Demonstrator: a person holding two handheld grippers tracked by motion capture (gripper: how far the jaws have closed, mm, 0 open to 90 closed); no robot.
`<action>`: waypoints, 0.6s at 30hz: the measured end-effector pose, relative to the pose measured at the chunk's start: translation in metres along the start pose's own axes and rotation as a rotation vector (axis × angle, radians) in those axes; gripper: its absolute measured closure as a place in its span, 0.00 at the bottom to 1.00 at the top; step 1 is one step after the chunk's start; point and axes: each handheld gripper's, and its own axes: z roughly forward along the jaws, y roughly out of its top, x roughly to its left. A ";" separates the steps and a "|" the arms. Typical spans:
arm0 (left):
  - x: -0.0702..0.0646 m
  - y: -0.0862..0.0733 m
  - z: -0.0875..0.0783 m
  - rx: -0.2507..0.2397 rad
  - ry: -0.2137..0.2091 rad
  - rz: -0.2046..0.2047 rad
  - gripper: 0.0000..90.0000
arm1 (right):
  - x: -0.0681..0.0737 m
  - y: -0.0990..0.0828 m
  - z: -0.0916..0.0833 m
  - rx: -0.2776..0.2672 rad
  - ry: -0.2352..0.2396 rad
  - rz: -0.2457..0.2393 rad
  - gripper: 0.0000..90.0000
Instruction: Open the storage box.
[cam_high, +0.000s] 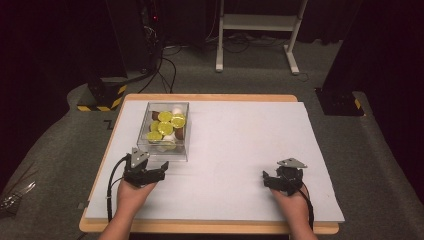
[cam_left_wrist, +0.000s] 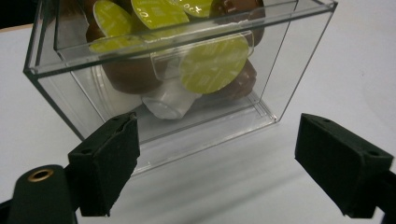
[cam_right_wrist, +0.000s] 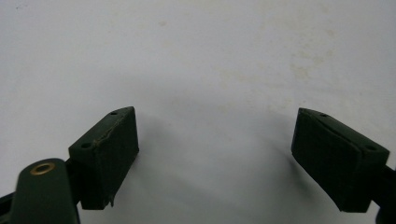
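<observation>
**benchwatcher:** High view first. Both forearms come in from the bottom edge of the frame. The left hand (cam_high: 131, 192) is at lower left, wrapped around the left tongs (cam_high: 150, 167), which angle up and to the right toward the clear box (cam_high: 164, 150). The right hand (cam_high: 291, 197) sits at lower right, holding the right tongs (cam_high: 274, 179) low over the white surface (cam_high: 240, 150) and pointing a bit toward the frame's left. The two hands are well apart.

**capsule_guy:** Where's the box exactly? And are the tongs gripping anything?

**benchwatcher:** The box is in the upper-left part of the white sheet, just up from the left tongs. It's see-through and full of coffee capsules (cam_high: 165, 124), with yellow-green foil lids, brown bodies and a couple of white ones. In the left gripper view the left tongs (cam_left_wrist: 217, 154) are spread wide, nothing between the pads, and the clear box (cam_left_wrist: 280, 60) fills the top of the frame with its near corner just beyond the left pad. I can't tell if that pad actually touches the wall. You can see one big green-lidded capsule (cam_left_wrist: 215, 63) pressed against the front wall, and a white one (cam_left_wrist: 170, 100) lying lower down.

**capsule_guy:** And the right one?

**benchwatcher:** In the right gripper view the right tongs (cam_right_wrist: 215, 156) are gaping wide too, holding nothing, just over the bare white surface (cam_right_wrist: 201, 60) with their shadow beneath.
</observation>
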 end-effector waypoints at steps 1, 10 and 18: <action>-0.001 0.001 0.001 -0.002 0.001 -0.003 0.16 | -0.002 0.000 -0.001 -0.004 0.000 -0.009 0.17; -0.005 0.004 0.014 -0.010 0.011 -0.028 0.16 | -0.010 -0.005 -0.004 -0.001 -0.009 0.005 0.19; -0.007 0.008 0.022 -0.031 0.028 -0.041 0.17 | -0.013 -0.006 -0.003 0.000 0.002 0.008 0.20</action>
